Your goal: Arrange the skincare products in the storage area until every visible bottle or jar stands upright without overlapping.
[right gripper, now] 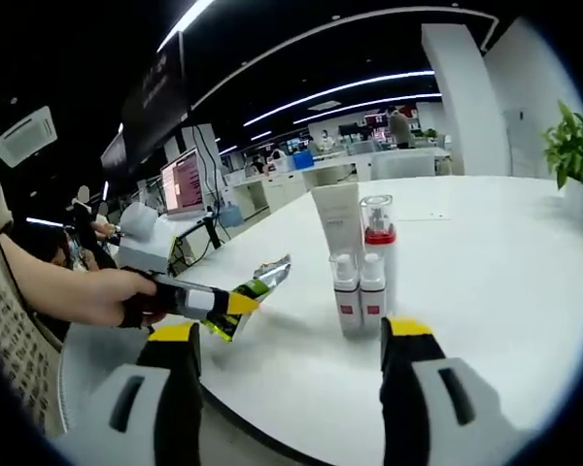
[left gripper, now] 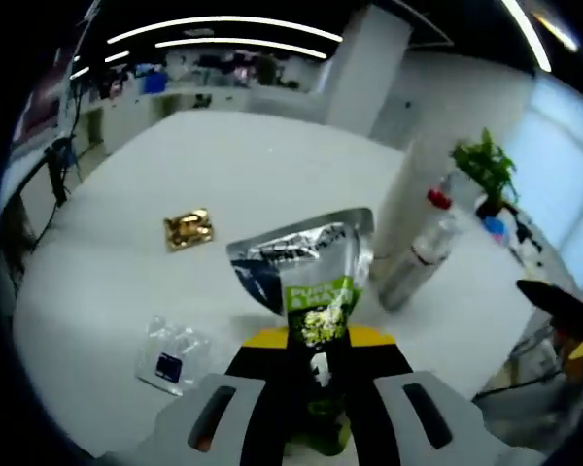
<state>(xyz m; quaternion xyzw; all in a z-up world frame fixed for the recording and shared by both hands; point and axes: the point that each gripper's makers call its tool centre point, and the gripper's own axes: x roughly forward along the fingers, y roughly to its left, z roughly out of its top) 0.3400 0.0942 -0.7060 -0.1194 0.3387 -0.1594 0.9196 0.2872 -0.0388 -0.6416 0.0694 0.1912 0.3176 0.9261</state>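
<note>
The left gripper (left gripper: 316,388) is clamped on a green-and-silver foil pouch (left gripper: 306,267) above the white table (left gripper: 272,165). The right gripper (right gripper: 291,359) hangs wide open and empty — near a cluster of upright skincare bottles (right gripper: 361,267) on that table.

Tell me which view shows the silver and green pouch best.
The left gripper view: the pouch stands large and front-on, clamped in the left tongs. In the right gripper view the pouch is small and edge-on, beside the upright bottles.
</note>
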